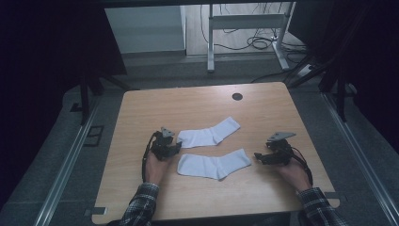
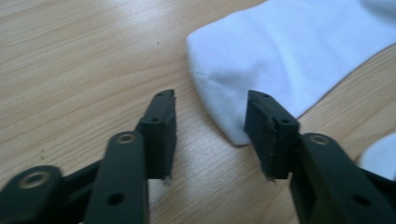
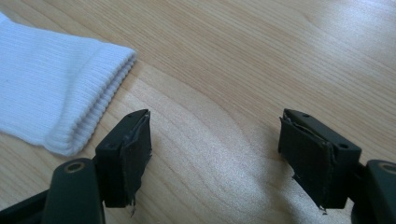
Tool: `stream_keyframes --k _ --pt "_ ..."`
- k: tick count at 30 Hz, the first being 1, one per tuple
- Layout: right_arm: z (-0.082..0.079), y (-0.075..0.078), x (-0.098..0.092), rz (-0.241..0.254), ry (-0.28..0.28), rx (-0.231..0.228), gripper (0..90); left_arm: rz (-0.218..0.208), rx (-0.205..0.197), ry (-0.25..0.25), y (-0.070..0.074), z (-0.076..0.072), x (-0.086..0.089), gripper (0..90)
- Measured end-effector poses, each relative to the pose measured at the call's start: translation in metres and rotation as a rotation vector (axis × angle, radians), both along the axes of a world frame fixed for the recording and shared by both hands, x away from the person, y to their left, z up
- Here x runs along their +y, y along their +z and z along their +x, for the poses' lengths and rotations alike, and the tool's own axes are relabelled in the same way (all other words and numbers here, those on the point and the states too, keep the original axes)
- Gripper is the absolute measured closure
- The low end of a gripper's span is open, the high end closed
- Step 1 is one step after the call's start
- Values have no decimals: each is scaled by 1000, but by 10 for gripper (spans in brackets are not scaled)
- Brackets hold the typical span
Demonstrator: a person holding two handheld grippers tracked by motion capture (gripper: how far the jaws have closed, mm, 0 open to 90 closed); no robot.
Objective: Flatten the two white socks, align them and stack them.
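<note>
near edge: two plaid sleeves (image 1: pixel 141 205) come in over the desk (image 1: pixel 141 108), each hand carrying a hand-held gripper.

left hand-held gripper (image 1: pixel 178 147) sits at the left end of both socks. jaws spread, nothing between the pads; in the left gripper view the rounded toe end of a sock lies just ahead of the jaws, one pad close beside its edge, not pressing.

right hand-held gripper (image 1: pixel 257 156) rests just right of the near sock (image 1: pixel 214 165), at its ribbed cuff end. jaws spread over bare wood, cuff off to one side, not touched.

near sock: white, flat, lying left to right mid-desk. far sock (image 1: pixel 209 134): same kind, just behind it, angled away to the right, a narrow strip of wood between the two.

handling, judged: light, limp knit, no stiffness; will sag and fold when lifted from one end. fabric grips well on rubber pads, slip unlikely. best hold looks like the cuff, where the ribbing is thicker, or the toe seam; pads must go down onto the wood to catch a flat layer.

farther: a dark round hole (image 1: pixel 237 96) near the far edge. beyond the desk, a white frame (image 1: pixel 244 28) and cables (image 1: pixel 261 42) on the floor. nothing stands in the way.
</note>
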State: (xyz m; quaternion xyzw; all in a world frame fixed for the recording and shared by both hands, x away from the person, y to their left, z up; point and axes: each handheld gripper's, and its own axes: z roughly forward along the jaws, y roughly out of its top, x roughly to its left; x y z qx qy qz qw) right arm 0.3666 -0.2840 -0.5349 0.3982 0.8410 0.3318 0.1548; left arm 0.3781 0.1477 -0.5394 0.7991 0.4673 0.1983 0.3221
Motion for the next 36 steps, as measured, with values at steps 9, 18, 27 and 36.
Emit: stream_keyframes --k 9,18,27,36 --pt "1 1 1 -8 1 6 245 -64 16 2 -5 5 9 403" --pt "5 6 5 -39 3 32 329 -60 16 11 -5 5 9 371" --pt "21 20 20 10 23 34 386 -58 17 20 -5 5 8 369" --pt "57 28 49 35 8 19 509 -56 18 22 -5 5 8 369"
